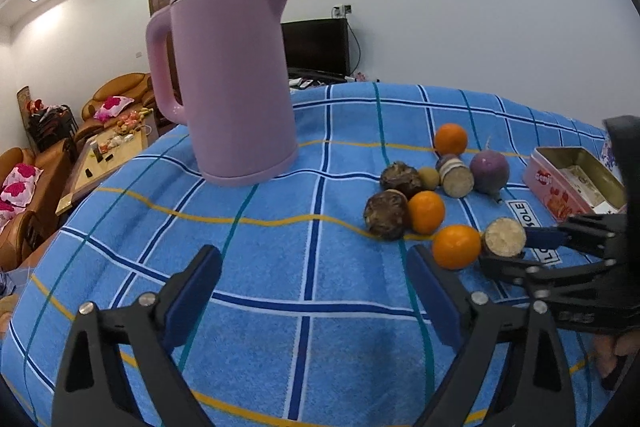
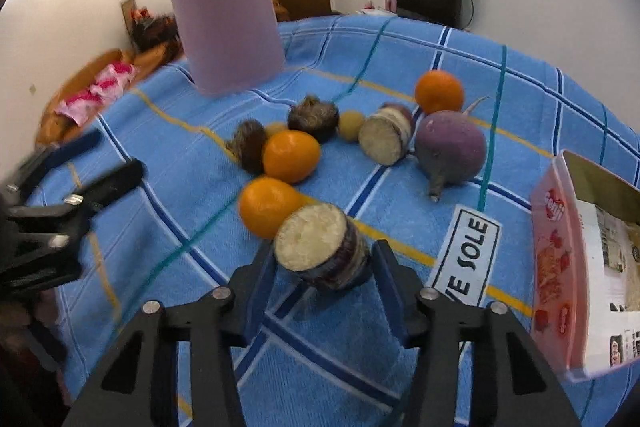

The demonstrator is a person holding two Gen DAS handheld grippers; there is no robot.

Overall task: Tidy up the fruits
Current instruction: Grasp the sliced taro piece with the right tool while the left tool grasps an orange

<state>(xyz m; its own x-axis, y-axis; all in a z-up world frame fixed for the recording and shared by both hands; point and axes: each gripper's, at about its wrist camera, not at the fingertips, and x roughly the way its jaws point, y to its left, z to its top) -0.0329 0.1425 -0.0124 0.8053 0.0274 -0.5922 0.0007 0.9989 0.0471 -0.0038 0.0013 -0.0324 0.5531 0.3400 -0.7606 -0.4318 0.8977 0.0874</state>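
Observation:
Fruits and roots lie grouped on a blue checked cloth (image 1: 260, 267). My right gripper (image 2: 322, 267) is closed around a cut purple yam piece (image 2: 320, 251), which also shows in the left wrist view (image 1: 504, 238), next to an orange (image 2: 268, 205). Other oranges (image 2: 291, 155) (image 2: 439, 91), two brown hairy taros (image 2: 314, 117) (image 2: 249, 145), a second cut yam (image 2: 386, 141) and a purple radish (image 2: 450, 147) lie beyond. My left gripper (image 1: 314, 291) is open and empty over bare cloth, left of the group.
A pink kettle (image 1: 230, 83) stands at the back left of the cloth. An open pink tin box (image 2: 580, 259) sits at the right, near a label reading SOLE (image 2: 466, 255). Sofas and a coffee table lie beyond the left edge.

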